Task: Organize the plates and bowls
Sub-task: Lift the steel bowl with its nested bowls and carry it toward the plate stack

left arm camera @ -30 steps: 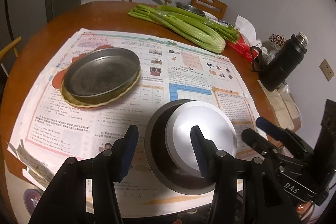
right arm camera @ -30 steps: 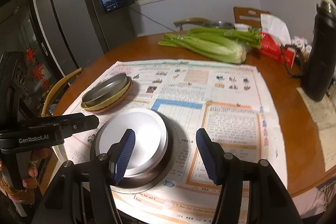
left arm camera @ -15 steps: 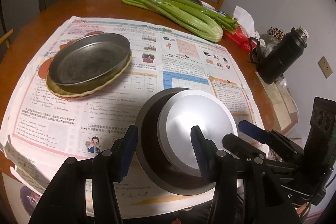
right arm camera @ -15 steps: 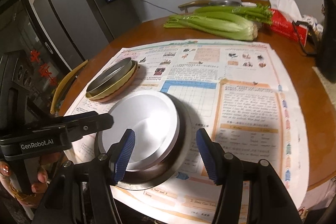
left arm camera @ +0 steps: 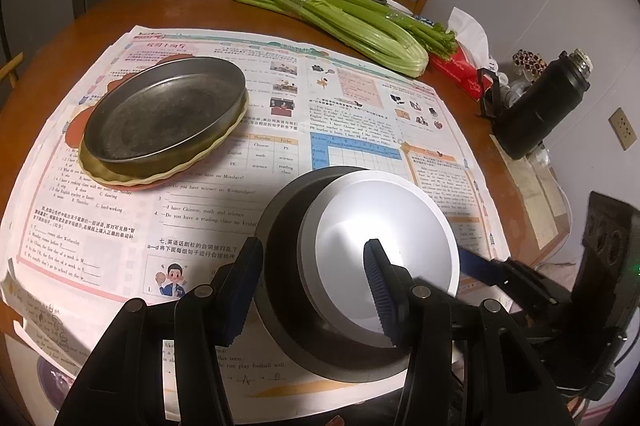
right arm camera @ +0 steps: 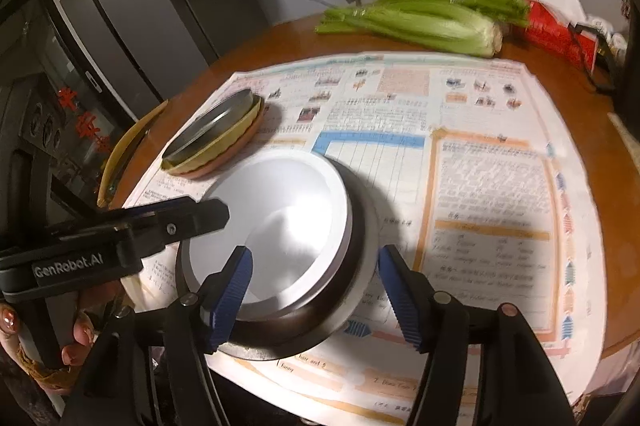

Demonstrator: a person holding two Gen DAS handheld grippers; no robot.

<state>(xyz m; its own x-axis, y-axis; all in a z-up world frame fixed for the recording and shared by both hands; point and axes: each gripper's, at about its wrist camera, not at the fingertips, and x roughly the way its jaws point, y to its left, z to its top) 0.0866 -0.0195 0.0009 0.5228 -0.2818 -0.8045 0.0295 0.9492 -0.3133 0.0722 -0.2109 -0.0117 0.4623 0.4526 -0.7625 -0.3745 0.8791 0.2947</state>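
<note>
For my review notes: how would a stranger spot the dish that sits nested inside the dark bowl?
Start at the round wooden table covered by printed paper sheets. At its near edge, between both grippers, stands a dark round bowl. The white shallow dish nests inside it, bright and plain, unlike the dull grey metal pan stacked on scalloped plates further left.

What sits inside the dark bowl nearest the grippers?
A white bowl is nested inside the dark bowl, its rim standing above the dark rim. It covers the dark bowl's bottom, so anything beneath stays unseen.
</note>
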